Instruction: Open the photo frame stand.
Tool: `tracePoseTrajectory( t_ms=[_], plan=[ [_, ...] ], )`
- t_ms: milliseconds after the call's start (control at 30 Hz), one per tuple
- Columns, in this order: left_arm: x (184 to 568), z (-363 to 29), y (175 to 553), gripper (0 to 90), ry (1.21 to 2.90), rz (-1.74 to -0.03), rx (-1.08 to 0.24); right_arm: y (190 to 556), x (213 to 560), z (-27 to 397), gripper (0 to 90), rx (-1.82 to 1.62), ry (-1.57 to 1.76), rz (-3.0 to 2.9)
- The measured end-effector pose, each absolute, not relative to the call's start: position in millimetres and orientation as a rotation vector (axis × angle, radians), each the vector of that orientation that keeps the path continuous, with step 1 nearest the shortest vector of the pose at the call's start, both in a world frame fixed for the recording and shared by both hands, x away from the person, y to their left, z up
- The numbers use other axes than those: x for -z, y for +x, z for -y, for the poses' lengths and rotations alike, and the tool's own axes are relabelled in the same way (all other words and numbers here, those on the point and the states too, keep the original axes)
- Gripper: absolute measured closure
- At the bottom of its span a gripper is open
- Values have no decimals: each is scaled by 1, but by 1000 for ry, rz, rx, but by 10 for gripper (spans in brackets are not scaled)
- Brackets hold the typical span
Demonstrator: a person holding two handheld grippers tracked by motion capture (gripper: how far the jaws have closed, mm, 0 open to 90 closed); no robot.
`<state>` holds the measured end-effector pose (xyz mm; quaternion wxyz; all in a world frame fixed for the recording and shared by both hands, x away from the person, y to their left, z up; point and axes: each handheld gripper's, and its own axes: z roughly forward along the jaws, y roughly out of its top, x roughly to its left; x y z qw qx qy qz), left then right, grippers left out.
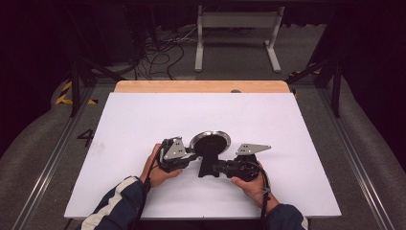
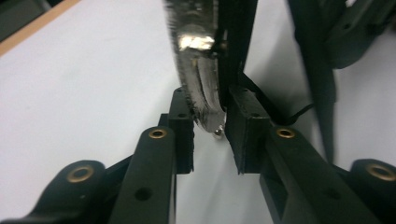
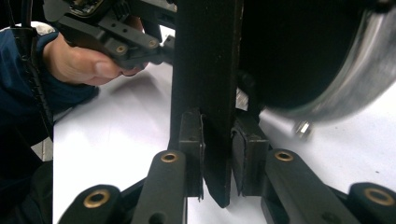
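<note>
No writing can be read on the round mirror (image 1: pixel 209 142) or its black stand (image 1: pixel 208 165) — both sit on the white table (image 1: pixel 143 124), between the two tools. The left gripper (image 1: pixel 190 152) has its jaws either side of the mirror's silver rim, whether pressing I cannot tell — the right gripper (image 1: pixel 216 167) pinches the stand.
</note>
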<state>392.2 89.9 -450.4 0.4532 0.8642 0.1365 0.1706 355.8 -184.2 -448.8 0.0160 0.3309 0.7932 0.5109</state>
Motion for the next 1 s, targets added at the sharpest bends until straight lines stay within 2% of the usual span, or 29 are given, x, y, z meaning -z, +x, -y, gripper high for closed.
tracePoseTrajectory(
  t_ms=[267,767,1000],
  plan=[
    [452,-90,397,780,2137,-368,-494,358,449,187,742,-1561,1037,-2464],
    [454,-85,403,768,2156,-371,-584,359,452,184,743,-1524,1059,-2447],
    [454,-86,404,767,2151,-377,-573,358,451,183,742,-1506,1050,-2439]
  ],
)
